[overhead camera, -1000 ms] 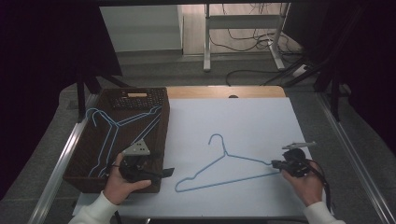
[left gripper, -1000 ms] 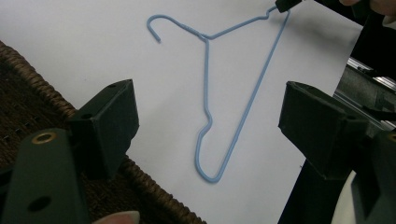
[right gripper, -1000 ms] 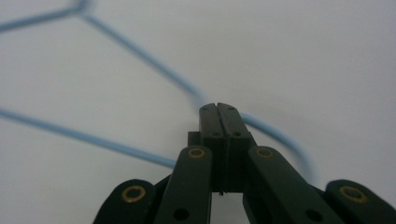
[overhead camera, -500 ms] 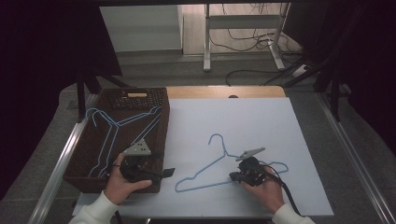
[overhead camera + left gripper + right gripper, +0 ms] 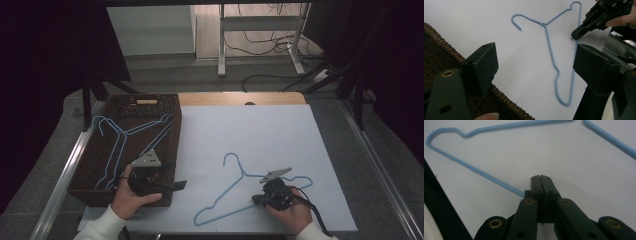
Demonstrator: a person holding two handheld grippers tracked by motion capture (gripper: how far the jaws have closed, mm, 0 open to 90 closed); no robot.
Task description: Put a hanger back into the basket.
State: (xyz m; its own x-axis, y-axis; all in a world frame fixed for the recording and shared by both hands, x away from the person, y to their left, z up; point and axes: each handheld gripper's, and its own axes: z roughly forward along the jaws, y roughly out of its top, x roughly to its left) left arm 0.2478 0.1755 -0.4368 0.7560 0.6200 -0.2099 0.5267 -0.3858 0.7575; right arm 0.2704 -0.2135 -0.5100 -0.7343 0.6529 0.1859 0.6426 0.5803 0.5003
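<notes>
Flat, blue hanger [image 5: 239, 192] lying diagonally, hook pointing up-left.

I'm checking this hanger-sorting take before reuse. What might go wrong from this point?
The right hand-held gripper is shut on the bottom bar of the blue wire hanger well off centre, so the hanger may swing or slip when lifted. Its hook could also snag the rim of the wicker basket, which already holds another hanger.

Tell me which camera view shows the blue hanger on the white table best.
The high view: the whole hanger lies flat beside the right gripper. The left gripper view shows it whole too, at a slant; the right gripper view shows part of its wire frame.
</notes>
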